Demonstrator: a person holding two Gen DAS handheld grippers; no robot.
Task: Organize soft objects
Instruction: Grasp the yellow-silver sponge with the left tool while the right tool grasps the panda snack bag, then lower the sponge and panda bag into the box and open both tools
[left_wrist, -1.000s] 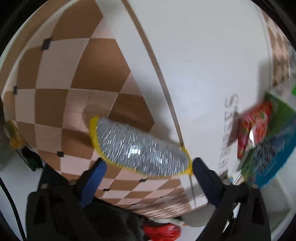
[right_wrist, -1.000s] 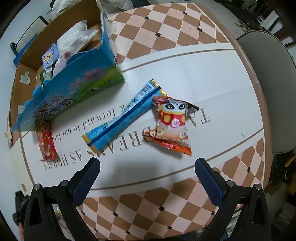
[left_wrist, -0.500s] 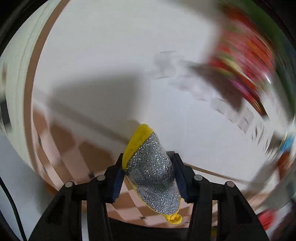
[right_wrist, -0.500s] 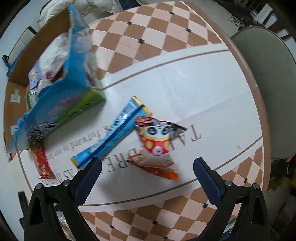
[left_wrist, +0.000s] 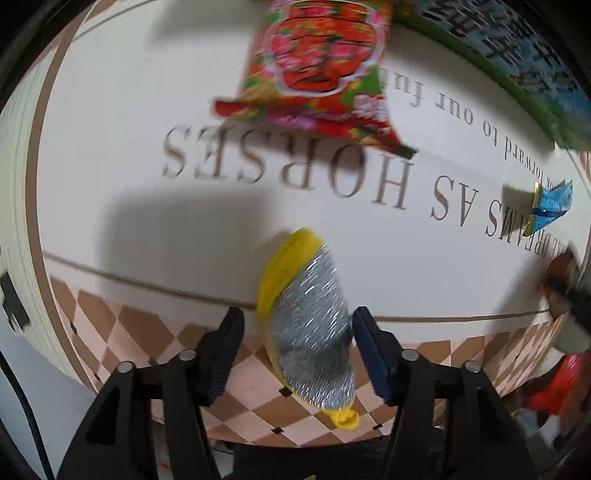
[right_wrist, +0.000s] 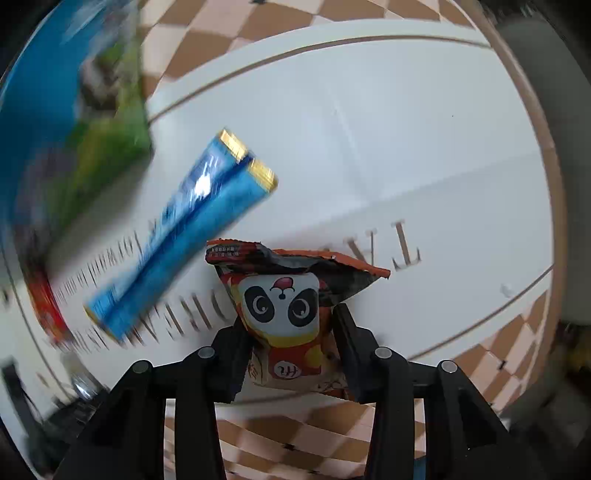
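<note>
The left tongs (left_wrist: 297, 328) frame a silver glitter pouch (left_wrist: 314, 332) with yellow trim, which stands on end between the blue pads; the right pad touches it, a narrow gap shows at the left pad, and whether the pouch is truly pinched cannot be told. Only the left wrist view shows this pouch, above the checkered border of the round tabletop (left_wrist: 110, 155). Beyond it, past printed lettering on the white centre, a red and green snack packet (left_wrist: 321, 70) appears, blurred, and at the far right edge the end of a blue wrapper (left_wrist: 550, 206) peeks in. A blue and green printed carton (left_wrist: 517, 62) runs along the upper right.

The right tongs (right_wrist: 290, 325) are closed narrowly on a panda snack bag (right_wrist: 284, 306), orange and black with a white panda face, its crimped top flaring above the fingers (right_wrist: 236, 354). That bag appears only in the right wrist view. Just beyond it, touching or nearly so, the long blue wrapper with gold ends (right_wrist: 184, 229) lies diagonally on the tabletop's white centre. Farther left, the carton (right_wrist: 74, 129) smears into blue and green blur, and a small red packet (right_wrist: 48, 314) lies near the tabletop's edge.
</note>
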